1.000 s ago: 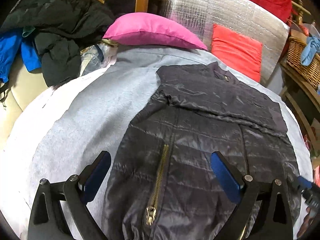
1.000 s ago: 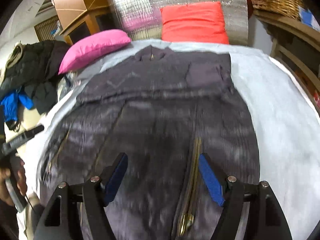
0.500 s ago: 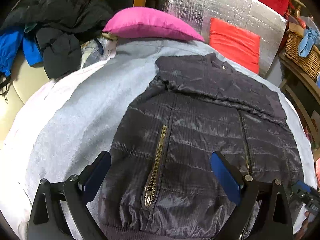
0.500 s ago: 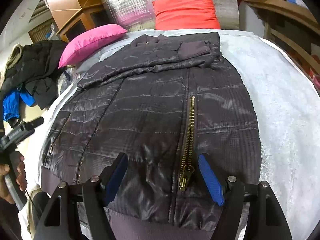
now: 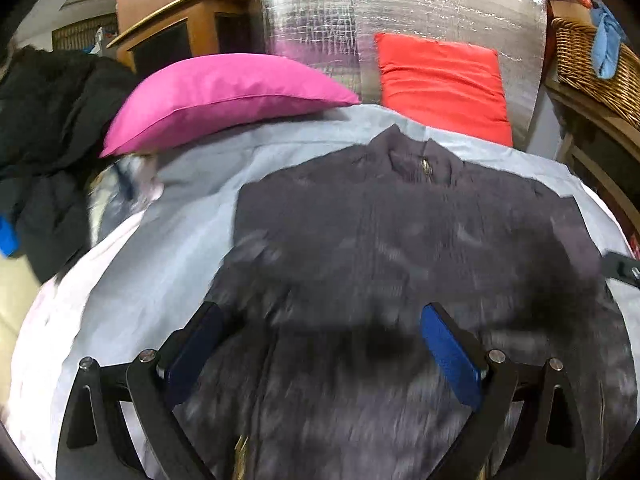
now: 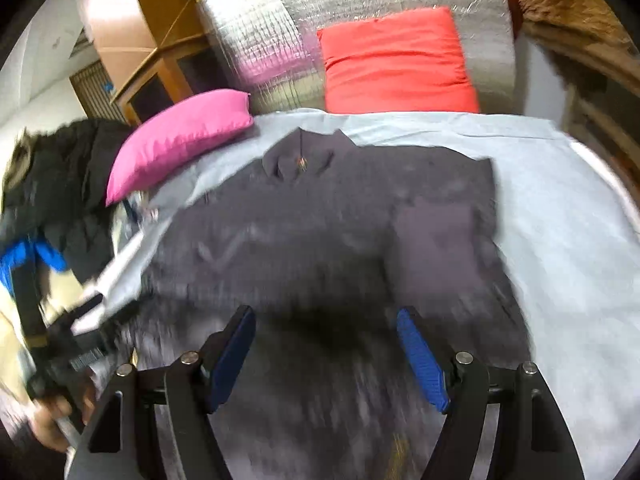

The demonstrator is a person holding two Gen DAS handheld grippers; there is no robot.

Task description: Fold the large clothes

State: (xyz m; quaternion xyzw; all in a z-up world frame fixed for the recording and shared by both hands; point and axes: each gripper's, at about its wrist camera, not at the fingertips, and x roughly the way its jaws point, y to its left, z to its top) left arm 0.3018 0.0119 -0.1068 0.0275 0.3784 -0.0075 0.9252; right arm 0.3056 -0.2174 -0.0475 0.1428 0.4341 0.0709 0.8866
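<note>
A dark grey quilted jacket (image 5: 400,248) lies flat on the light grey bed cover (image 5: 160,248), collar away from me, sleeves folded across the chest. It also shows in the right wrist view (image 6: 340,240). My left gripper (image 5: 320,344) is open and empty, low over the jacket's left half. My right gripper (image 6: 326,344) is open and empty, low over the jacket's middle. Both views are blurred by motion. The other gripper's edge shows in the left wrist view (image 5: 620,268), and the left gripper with the hand holding it shows in the right wrist view (image 6: 76,344).
A pink pillow (image 5: 224,96) and a red pillow (image 5: 440,80) lie at the bed's head against a silver foil panel (image 5: 400,12). A pile of dark and blue clothes (image 5: 48,132) sits at the left. A wicker basket (image 5: 596,68) stands on a wooden shelf at the right.
Both grippers have moved forward over the jacket toward the collar, after pulling back to the hem half a second ago. The hem has left view. Both stay open.
</note>
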